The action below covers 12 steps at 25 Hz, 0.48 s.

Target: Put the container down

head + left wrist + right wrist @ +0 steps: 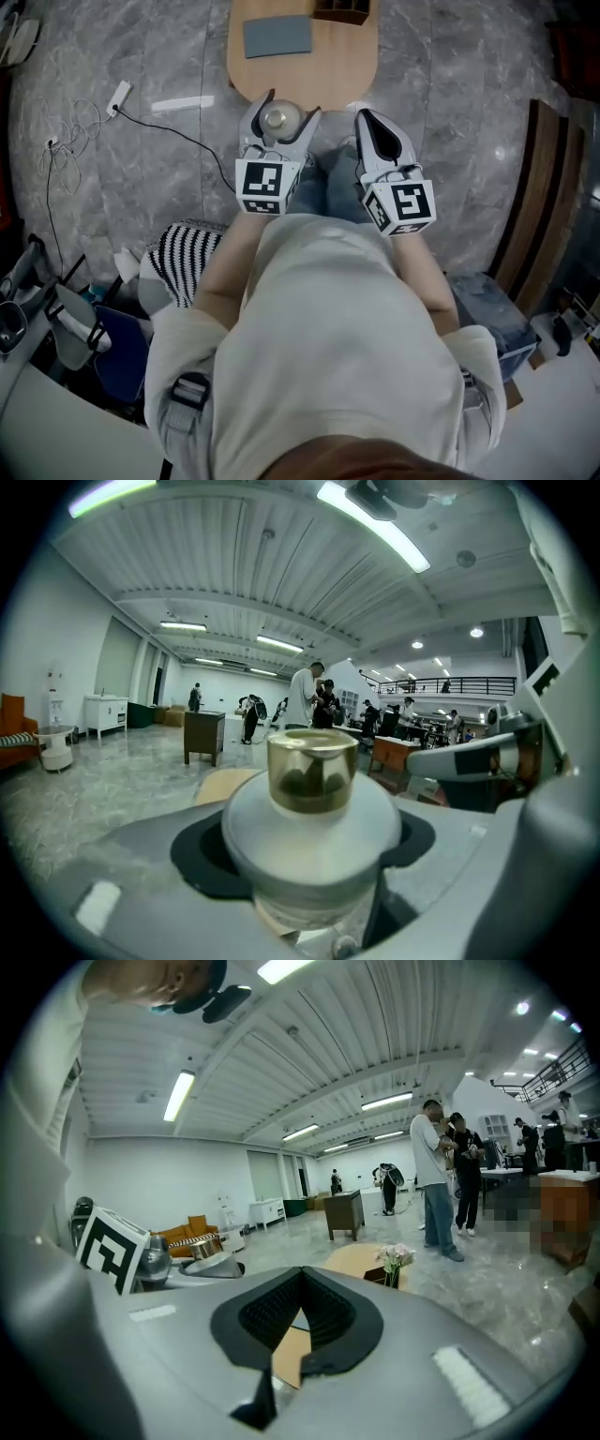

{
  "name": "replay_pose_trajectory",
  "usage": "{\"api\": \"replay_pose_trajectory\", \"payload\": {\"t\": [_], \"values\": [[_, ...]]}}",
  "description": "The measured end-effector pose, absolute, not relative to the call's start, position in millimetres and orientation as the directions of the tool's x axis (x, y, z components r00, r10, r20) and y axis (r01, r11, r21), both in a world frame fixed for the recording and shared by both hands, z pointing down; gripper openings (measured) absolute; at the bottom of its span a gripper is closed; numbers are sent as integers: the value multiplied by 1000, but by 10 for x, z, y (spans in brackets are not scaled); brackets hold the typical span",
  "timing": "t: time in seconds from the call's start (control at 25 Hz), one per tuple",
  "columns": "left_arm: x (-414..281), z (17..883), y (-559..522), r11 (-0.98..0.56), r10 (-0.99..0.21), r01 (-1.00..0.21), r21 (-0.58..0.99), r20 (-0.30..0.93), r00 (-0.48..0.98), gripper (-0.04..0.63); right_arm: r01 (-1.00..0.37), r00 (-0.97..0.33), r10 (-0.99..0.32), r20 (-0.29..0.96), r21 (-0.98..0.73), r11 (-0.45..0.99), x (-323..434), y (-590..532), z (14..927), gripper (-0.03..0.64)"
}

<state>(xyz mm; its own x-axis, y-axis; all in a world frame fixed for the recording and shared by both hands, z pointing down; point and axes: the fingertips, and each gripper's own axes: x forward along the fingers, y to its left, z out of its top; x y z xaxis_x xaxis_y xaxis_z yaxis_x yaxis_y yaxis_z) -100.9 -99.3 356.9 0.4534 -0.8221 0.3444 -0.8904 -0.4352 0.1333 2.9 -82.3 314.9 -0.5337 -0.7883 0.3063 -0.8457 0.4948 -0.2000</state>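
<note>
The container (279, 118) is a round jar with a white lid (314, 817) and a gold knob (312, 769). My left gripper (286, 108) is shut on it and holds it upright in the air, just short of the near edge of a round wooden table (309, 70). My right gripper (367, 117) hangs beside it on the right. Its black pads (267, 1312) meet at the tip and nothing is between them. The same table (361, 1260) shows past the right jaws, with a small bunch of flowers (394, 1258) on it.
On the table lie a grey pad (277, 36) and a brown box (339, 9). A power strip (119, 94) with cables lies on the marble floor at the left. A striped cushion (187, 248) and a dark bench (539, 187) flank me. People (305, 696) stand far off.
</note>
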Motion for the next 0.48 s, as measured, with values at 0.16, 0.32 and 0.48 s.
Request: {"api": "replay_pose_trajectory", "payload": {"t": [0.16,0.32,0.48], "values": [[-964,3994,-1312,-430,-810,-893,133,381,446,351,-841,-541,-765,349,-210,498,51,-1054,3537,-2],[-824,4492,-1637,-431,-790,-891,139,419,448,351,-832,-553,-730,402,-227,506,112,-1338,4025,-2],[-692,5051,-1941,-424,-773,-892,156,451,446,351,-816,-572,-696,433,-220,534,167,-1632,4479,-2]]}}
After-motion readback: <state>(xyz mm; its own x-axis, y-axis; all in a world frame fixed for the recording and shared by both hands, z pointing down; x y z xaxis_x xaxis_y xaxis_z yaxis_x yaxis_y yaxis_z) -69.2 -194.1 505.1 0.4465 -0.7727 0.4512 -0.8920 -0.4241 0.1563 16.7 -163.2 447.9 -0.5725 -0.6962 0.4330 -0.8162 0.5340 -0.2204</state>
